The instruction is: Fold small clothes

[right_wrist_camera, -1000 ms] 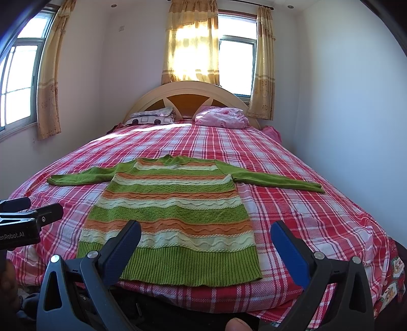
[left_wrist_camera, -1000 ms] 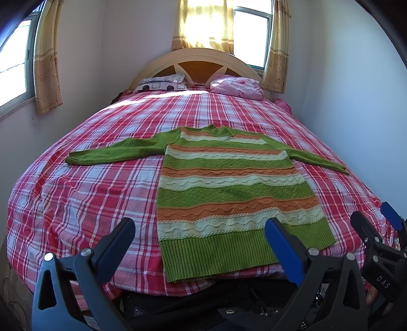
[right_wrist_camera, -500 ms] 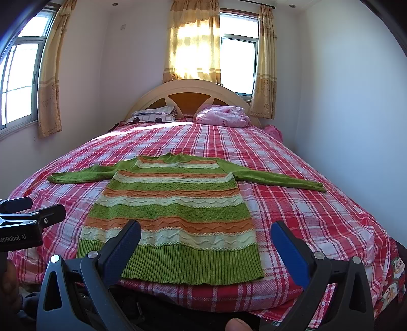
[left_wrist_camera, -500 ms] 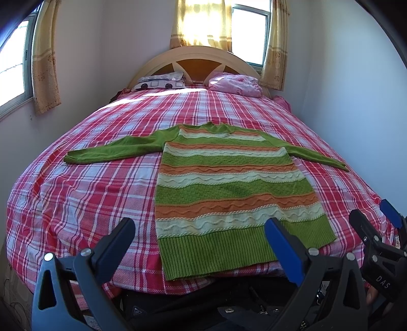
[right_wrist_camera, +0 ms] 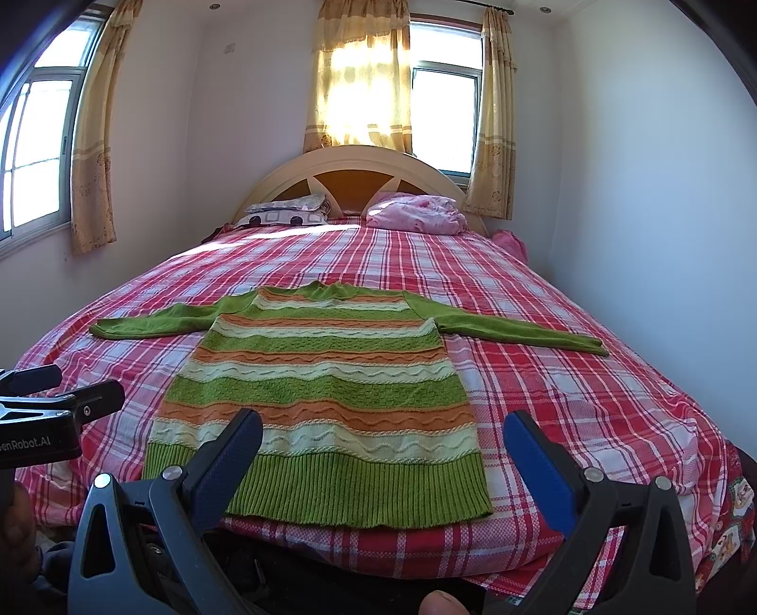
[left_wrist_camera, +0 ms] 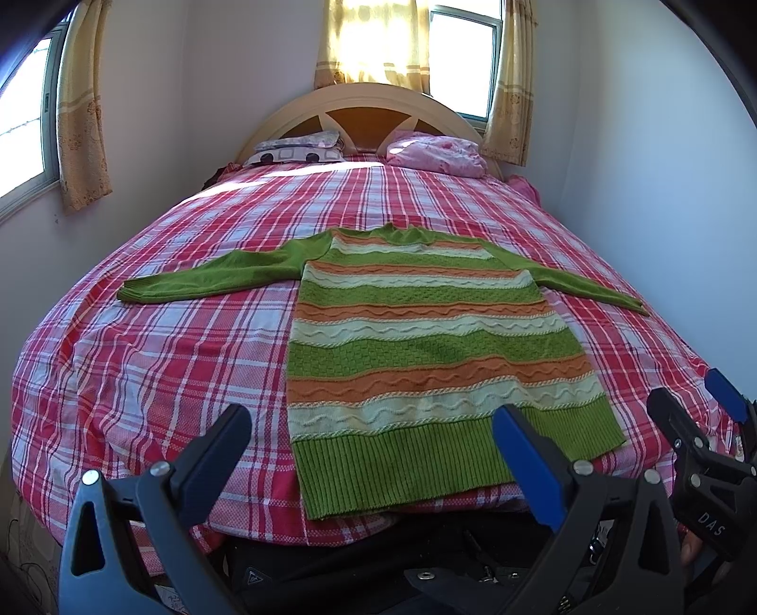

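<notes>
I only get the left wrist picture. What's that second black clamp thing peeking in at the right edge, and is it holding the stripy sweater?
Observer: That's the right hand-held gripper. Its own camera shows it wide open, gripping nothing, with the sweater lying flat on the bed.
Operator: Does that camera see my clamp too?
Observer: Yes. The left hand-held gripper shows at its left edge, with lettering ending in "Robot.AI" on its side.
Operator: Anything above the curtains?
Observer: A ceiling with small recessed lights.
</notes>
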